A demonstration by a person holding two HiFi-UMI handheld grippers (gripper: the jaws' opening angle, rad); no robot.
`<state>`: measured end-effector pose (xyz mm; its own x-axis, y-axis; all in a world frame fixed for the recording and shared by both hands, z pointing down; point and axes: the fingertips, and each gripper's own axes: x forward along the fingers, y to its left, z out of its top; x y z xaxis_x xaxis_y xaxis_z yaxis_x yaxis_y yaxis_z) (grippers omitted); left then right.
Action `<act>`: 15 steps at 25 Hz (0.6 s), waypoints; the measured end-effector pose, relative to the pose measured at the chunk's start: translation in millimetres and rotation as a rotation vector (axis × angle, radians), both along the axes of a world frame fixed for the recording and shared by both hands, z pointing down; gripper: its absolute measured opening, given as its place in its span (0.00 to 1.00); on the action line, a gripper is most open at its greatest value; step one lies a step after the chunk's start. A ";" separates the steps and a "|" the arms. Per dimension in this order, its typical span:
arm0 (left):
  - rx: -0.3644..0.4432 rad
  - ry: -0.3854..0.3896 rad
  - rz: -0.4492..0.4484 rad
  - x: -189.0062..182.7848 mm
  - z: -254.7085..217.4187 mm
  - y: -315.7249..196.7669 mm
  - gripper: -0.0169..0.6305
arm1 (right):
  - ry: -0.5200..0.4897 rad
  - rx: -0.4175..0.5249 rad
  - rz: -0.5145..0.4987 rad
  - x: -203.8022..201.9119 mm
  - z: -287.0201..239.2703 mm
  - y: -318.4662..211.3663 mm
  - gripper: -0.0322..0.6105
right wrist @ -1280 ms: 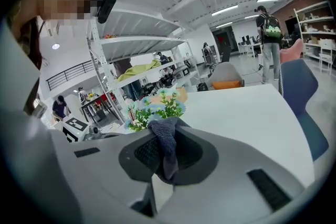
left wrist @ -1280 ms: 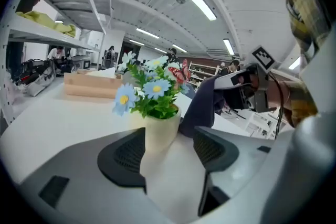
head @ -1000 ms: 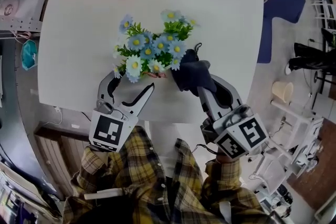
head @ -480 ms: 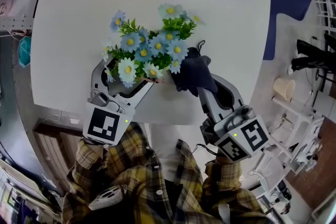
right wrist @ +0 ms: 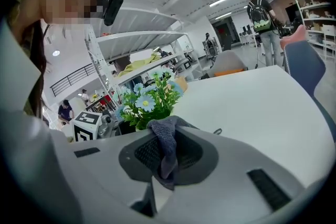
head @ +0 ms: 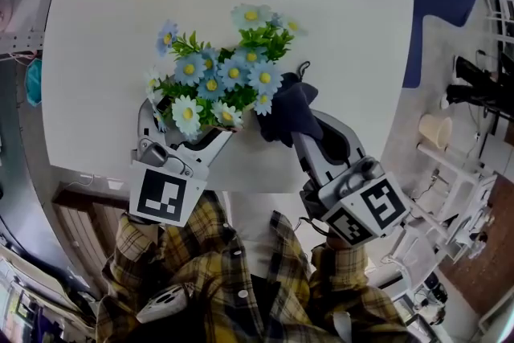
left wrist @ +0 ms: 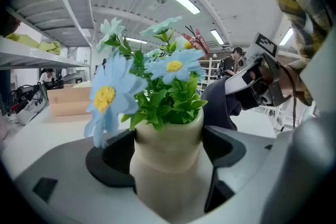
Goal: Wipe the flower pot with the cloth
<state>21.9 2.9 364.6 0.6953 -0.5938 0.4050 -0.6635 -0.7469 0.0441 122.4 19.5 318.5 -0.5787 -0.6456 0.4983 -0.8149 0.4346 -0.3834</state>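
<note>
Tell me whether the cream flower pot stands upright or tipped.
Upright: the cream flower pot stands with vertical walls, its blue daisies pointing upward, in the left gripper view.

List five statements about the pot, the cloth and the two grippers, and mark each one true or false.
1. The right gripper is shut on a dark cloth. True.
2. The flower pot stands between the left gripper's jaws. True.
3. The flowers are red. False: they are blue with yellow centres.
4. The pot lies tipped over on the table. False: it stands upright.
5. The cloth hangs far from the flowers. False: it is right beside them.
</note>
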 end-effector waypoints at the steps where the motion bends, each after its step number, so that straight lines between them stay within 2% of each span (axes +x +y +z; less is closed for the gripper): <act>1: 0.001 -0.003 0.002 -0.1 0.1 -0.1 0.63 | -0.009 -0.002 0.000 -1.9 0.1 -1.3 0.07; 4: -0.003 -0.013 0.009 -0.8 1.4 -0.5 0.63 | -0.045 -0.008 -0.001 -10.0 0.7 -7.1 0.07; 8: -0.008 -0.027 0.033 -1.8 2.5 0.4 0.63 | -0.017 -0.034 -0.037 -16.9 13.4 -9.4 0.07; 12: -0.013 -0.040 0.062 -3.1 2.1 0.5 0.63 | -0.063 -0.047 -0.028 -31.0 15.1 -21.1 0.07; 15: -0.015 -0.050 0.077 -3.9 1.5 0.4 0.63 | -0.011 -0.091 -0.014 -20.6 27.7 -24.1 0.07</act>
